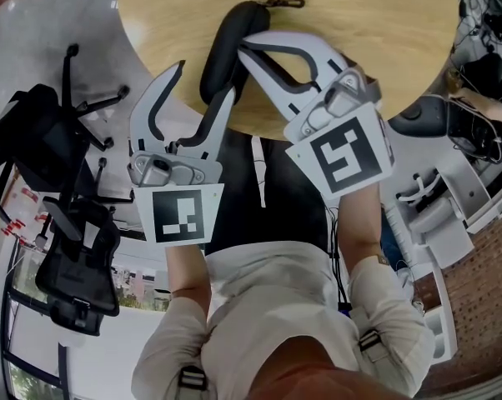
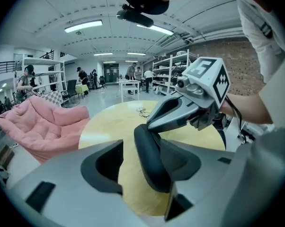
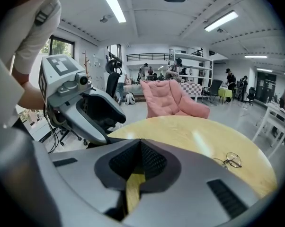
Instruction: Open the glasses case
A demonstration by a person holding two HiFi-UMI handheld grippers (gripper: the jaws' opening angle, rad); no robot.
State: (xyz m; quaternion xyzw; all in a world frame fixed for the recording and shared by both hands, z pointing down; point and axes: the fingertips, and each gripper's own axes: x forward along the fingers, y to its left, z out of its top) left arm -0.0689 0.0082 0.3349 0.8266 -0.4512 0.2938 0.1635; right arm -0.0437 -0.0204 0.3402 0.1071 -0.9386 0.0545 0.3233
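Your glasses case [image 1: 226, 44] looks not yet opened, lying near the edge of the table [image 1: 384, 32] between the wide-apart jaws of your left gripper [image 1: 203, 82], while your right gripper [image 1: 246, 47], jaws shut on nothing, has its tips at the case's side; only the right gripper view shows a pair of glasses [image 3: 232, 160] farther along the table.

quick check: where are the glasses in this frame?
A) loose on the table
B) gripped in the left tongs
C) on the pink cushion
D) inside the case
A: the right gripper view shows the glasses lying on the wooden table with nothing holding them, and the left gripper view shows them out beyond the glasses case.
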